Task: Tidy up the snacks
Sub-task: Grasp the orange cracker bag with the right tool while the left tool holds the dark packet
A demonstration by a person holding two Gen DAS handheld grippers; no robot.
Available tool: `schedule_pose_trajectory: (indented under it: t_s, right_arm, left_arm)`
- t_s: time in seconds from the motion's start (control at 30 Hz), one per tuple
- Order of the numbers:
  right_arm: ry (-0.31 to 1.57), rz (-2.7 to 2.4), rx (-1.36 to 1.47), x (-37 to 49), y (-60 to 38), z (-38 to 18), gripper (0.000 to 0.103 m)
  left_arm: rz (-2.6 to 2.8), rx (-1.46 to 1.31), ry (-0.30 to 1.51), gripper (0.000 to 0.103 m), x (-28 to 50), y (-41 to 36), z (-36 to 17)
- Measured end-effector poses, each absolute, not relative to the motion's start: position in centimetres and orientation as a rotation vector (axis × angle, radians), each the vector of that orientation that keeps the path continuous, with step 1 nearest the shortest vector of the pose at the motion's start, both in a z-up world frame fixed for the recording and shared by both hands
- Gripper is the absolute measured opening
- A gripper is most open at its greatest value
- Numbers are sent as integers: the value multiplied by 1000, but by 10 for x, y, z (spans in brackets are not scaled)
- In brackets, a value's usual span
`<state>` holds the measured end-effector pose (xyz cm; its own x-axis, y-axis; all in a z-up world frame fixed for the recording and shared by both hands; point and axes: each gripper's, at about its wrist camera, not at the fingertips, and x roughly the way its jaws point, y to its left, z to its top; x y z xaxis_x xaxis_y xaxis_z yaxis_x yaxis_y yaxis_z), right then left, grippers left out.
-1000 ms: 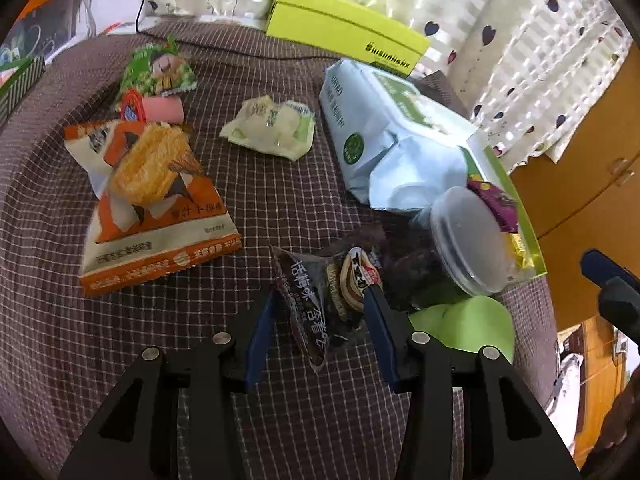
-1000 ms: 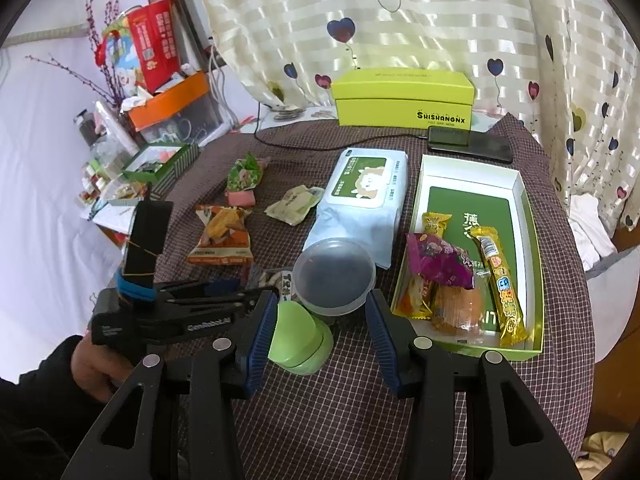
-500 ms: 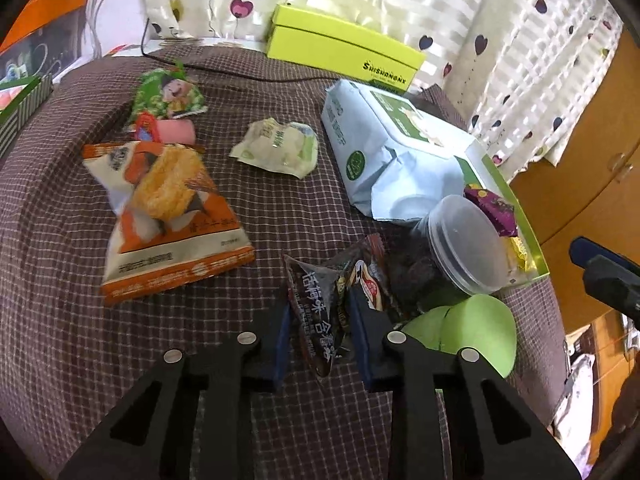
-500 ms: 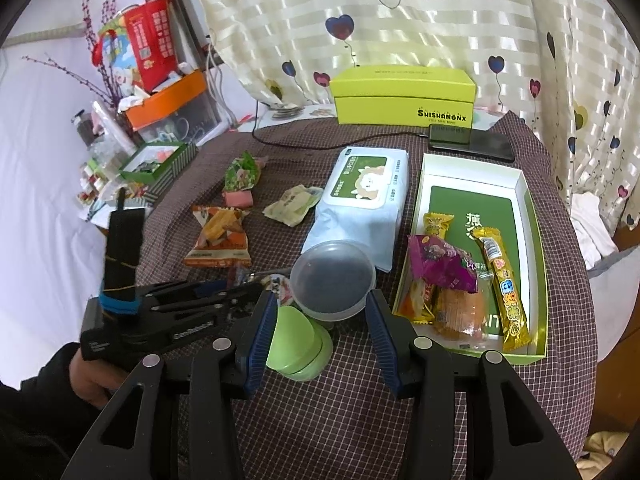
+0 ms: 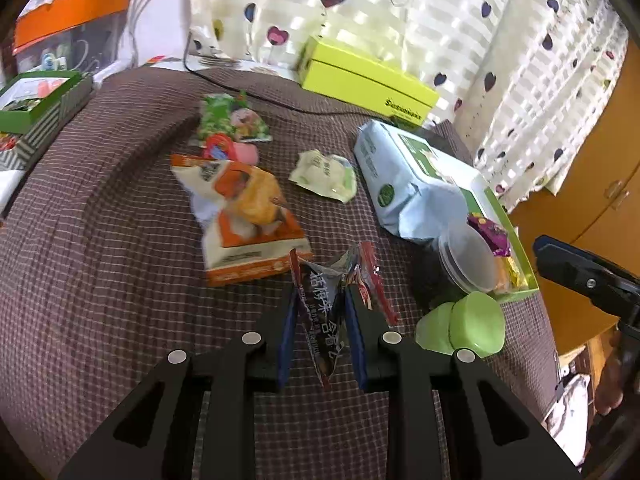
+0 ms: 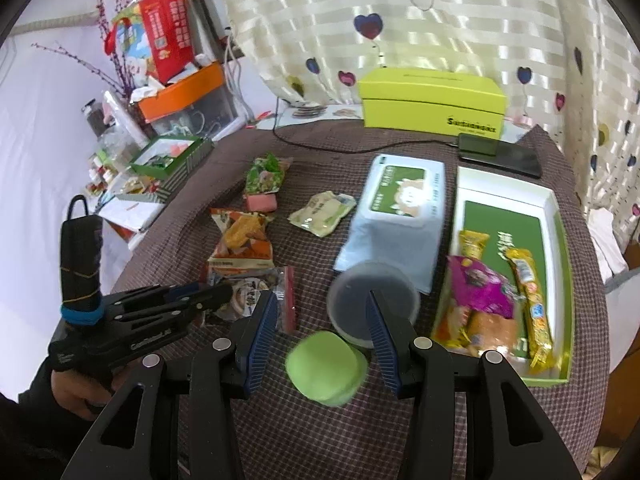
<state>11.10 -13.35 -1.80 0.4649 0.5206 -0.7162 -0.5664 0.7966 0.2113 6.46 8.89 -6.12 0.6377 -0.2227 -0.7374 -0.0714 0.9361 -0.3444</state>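
My left gripper [image 5: 320, 312] is shut on a dark snack packet [image 5: 328, 304] with red edges and holds it just above the checked tablecloth; the packet also shows in the right wrist view [image 6: 256, 296]. My right gripper [image 6: 322, 312] is open and empty above a green lid [image 6: 326, 366] and a clear plastic tub [image 6: 372, 304]. An open green box [image 6: 556, 216] at the right holds several snacks, among them a purple packet [image 6: 478, 286]. An orange packet [image 5: 244, 216], a pale green packet [image 5: 326, 174] and a green packet [image 5: 230, 120] lie on the cloth.
A pack of wet wipes [image 6: 396, 216] lies between the loose snacks and the open box. A yellow-green closed box [image 6: 432, 100] and a phone [image 6: 498, 154] with its cable are at the back. Curtain behind. Clutter and a small striped box [image 6: 172, 156] at the left.
My left gripper has closed on the dark packet and lifted it slightly, drawing back from the tub. My right gripper has shifted a little; it stays open.
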Motion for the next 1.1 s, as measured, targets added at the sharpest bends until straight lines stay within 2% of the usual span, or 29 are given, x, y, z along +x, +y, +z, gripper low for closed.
schedule_pose_trajectory:
  t_s: [0.4, 0.57, 1.1]
  right_arm:
    - [899, 765, -91, 133, -59, -29, 46]
    - [924, 804, -112, 144, -22, -40, 57]
    - [1058, 754, -167, 193, 51, -97, 64]
  left_arm:
    - [2, -427, 787, 25, 40, 142, -44]
    - [48, -454, 762, 25, 30, 168, -43]
    - [107, -516, 756, 25, 19, 209, -56]
